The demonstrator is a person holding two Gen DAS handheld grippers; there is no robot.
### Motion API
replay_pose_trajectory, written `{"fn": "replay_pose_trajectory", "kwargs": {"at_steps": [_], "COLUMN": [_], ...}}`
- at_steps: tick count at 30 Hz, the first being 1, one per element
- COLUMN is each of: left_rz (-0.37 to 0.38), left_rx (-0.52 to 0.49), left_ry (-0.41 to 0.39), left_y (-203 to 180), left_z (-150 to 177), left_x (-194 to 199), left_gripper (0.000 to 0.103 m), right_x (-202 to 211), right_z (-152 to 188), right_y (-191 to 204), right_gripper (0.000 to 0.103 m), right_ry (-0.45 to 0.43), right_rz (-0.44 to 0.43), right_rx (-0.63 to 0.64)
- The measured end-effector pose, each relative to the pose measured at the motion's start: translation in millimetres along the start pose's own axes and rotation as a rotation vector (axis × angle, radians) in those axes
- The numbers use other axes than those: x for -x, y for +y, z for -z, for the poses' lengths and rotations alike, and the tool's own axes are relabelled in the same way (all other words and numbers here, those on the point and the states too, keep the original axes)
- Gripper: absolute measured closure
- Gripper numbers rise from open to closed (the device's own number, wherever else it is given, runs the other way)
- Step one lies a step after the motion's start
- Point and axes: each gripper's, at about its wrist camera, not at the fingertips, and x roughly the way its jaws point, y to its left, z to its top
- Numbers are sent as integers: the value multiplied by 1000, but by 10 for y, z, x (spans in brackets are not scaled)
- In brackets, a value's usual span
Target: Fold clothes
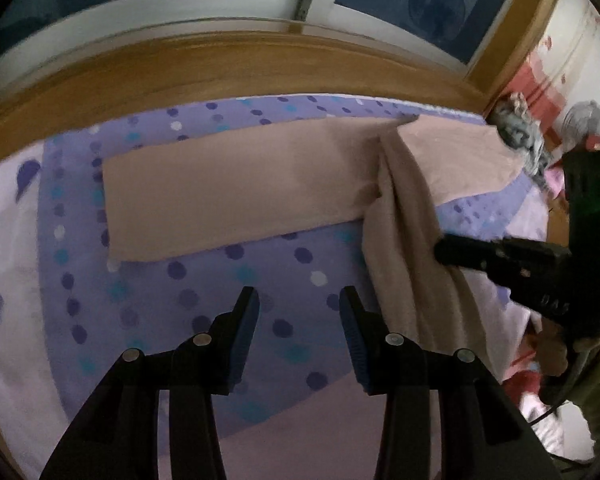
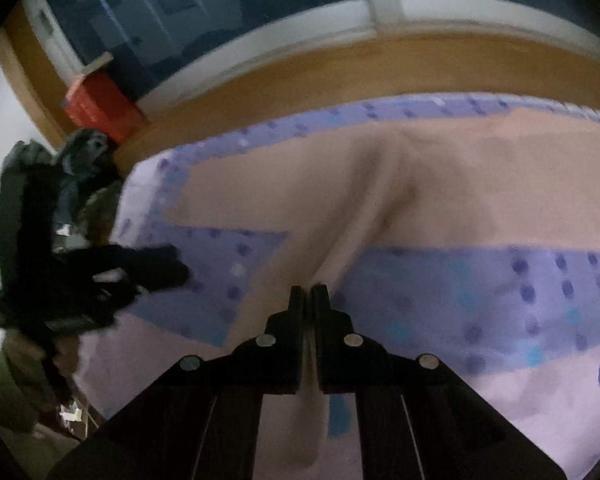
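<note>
The right gripper point(image 2: 309, 292) has its jaws pressed together on a drawn-up ridge of the beige garment point(image 1: 228, 196), which otherwise lies as a long flat band across the far part of the bed, one length running out to each side of the pinch. The left gripper point(image 1: 298, 300) hovers with jaws spread over bare bedspread, holding nothing. This looks like a fold being carried by the pinched section; to do it well, the lifted cloth wants to travel level and land with its edges matched to the flat part, and the free gripper could pin that part so it does not drag. The purple dotted bedspread point(image 1: 204, 280) is smooth. Beyond it runs a wooden ledge point(image 1: 220, 68) under a dark window point(image 2: 204, 12); a grey crumpled heap point(image 1: 518, 132) sits at the bed's corner.
</note>
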Motion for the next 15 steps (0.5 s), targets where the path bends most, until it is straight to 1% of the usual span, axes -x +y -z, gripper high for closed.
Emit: {"fn": "replay_pose_trajectory", "kwargs": {"at_steps": [3,6,8,10,12,15], "left_rz": [20,26,29,33,37,42], "left_rx": [-13,0,9,17,26,38], "left_ry": [4,3,3,2,1,1], "left_y": [86,157,204,251,299,370], "left_z": [-8,12,25,38,52,71], "left_x": [-11,-5,-1,4,8,14], "left_gripper": [61,61,61,61,61,61], "right_x": [-20,-132,-260,-389,-414,-355], "right_z": [-239,-494,-641,-774,-815,-704], "right_y": [172,364,478,542,529,366], "right_gripper": [99,99,99,99,99,98], "right_ry": [-21,-27,-17,4,15,58], "right_rz": [-18,-46,-54,-41,-35,-1], "right_rx": [46,85,112,121,102,44]}}
